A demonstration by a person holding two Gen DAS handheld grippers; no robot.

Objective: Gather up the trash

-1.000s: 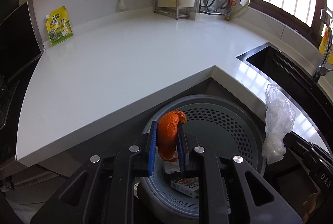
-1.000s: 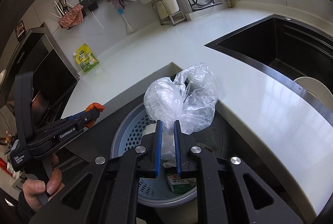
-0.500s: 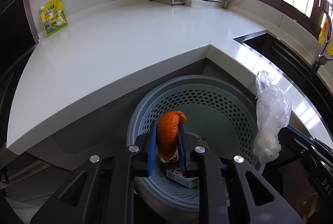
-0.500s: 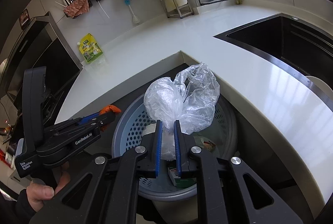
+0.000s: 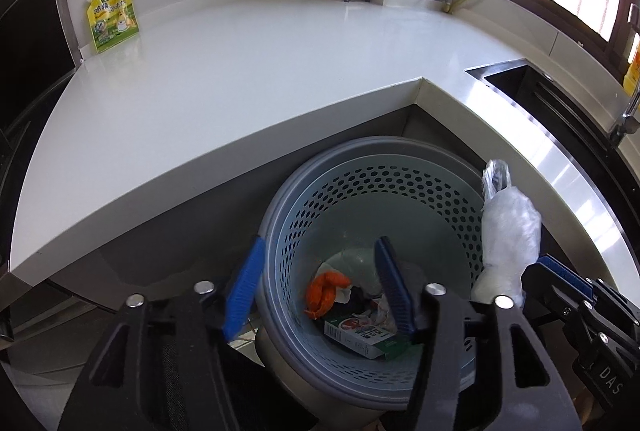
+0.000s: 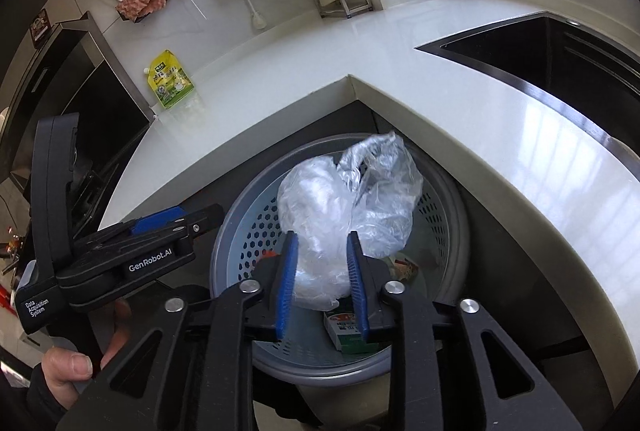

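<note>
Orange peel [image 5: 326,291] lies binned beneath the spread, empty left gripper [image 5: 320,289]; the right gripper [image 6: 322,277], jaws just parting, loosens the plastic bag [image 6: 348,207] above the bin [image 5: 280,215].

carton [image 6: 347,331]: partly behind fingers [image 6: 357,283] | bin [image 6: 456,231] base: unseen

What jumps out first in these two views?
The crumpled clear plastic bag between the right tool's blue pads, whose jaws have just been opening, right over the perforated bin tucked under the counter corner. Next, the orange peel lying at the bin's bottom beside a small carton, below the left tool's just-opened, empty jaws.
</note>
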